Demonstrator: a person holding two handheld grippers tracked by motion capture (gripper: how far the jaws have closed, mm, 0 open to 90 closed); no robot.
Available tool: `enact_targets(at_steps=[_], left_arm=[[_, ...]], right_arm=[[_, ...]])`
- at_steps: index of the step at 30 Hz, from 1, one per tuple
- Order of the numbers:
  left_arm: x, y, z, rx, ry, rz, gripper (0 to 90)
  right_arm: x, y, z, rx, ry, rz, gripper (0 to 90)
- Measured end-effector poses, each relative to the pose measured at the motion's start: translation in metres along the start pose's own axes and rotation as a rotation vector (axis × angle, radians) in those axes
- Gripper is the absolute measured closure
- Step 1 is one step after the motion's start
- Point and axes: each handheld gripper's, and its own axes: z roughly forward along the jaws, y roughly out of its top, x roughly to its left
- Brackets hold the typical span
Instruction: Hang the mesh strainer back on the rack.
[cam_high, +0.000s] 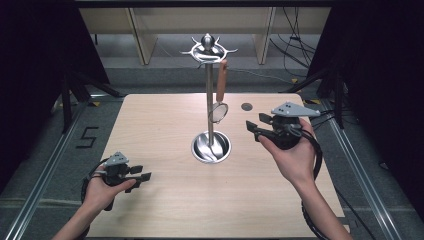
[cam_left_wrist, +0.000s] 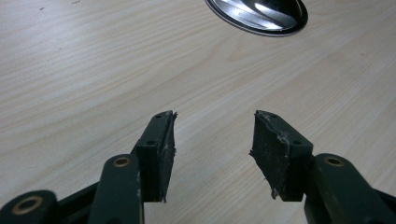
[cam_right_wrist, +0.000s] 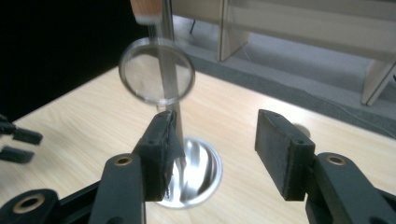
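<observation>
A: Your right gripper (cam_high: 256, 129) stands spread and empty beside the strainer (cam_high: 218, 111), which hangs from the rack (cam_high: 209, 100); what's the risk?

B: Bump its rim and it swings off the hook; your left gripper (cam_high: 142, 172), also spread, idles well apart.

Pale wooden table (cam_high: 165, 210); dark round hole (cam_high: 246, 106) near far edge.
</observation>
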Motion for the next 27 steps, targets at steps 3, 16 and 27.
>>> enact_targets(at_steps=[3,16,27], left_arm=[[0.000,0.000,0.001,-0.007,0.005,-0.003,47.8],[0.001,0.000,0.000,0.016,0.008,0.012,47.7],[0.001,0.001,0.000,0.010,0.001,0.016,47.7]], right_arm=[[-0.006,-0.012,-0.001,0.021,-0.010,0.018,49.1],[-0.028,-0.066,-0.003,0.104,-0.063,0.058,49.8],[-0.032,-0.111,0.008,0.246,-0.045,0.104,62.2]])
